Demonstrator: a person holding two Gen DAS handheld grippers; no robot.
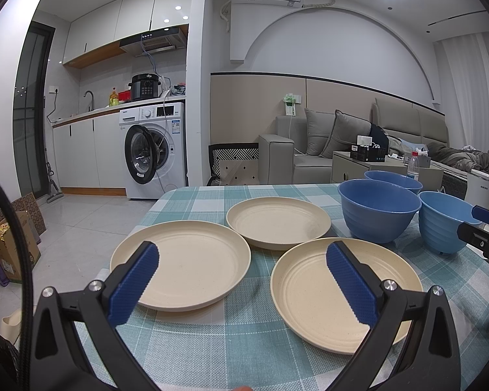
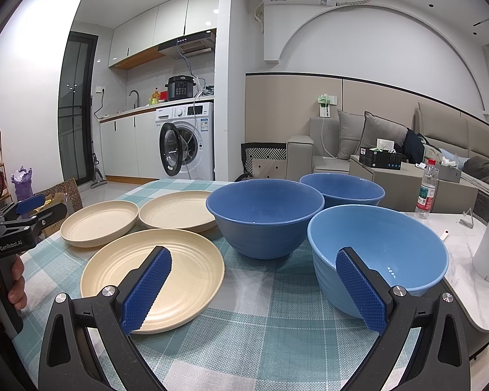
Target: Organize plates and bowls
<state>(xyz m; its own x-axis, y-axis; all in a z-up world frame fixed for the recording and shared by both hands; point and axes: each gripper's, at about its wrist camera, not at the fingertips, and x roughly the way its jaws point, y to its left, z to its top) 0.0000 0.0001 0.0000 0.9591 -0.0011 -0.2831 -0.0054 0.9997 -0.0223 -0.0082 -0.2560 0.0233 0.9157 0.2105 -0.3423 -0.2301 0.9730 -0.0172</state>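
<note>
Across the frame centre, three cream ribbed plastic plates (image 1: 182, 260) and three blue plastic bowls (image 2: 265, 215) lie unstacked; left gripper (image 1: 243, 285) and right gripper (image 2: 252, 288) gape, empty. Sorting appears unstarted.

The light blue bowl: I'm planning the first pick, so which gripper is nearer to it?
Right. The right gripper hangs open with one finger over the light blue bowl. The left gripper sits open over the cream plates, well left of the bowl.
</note>
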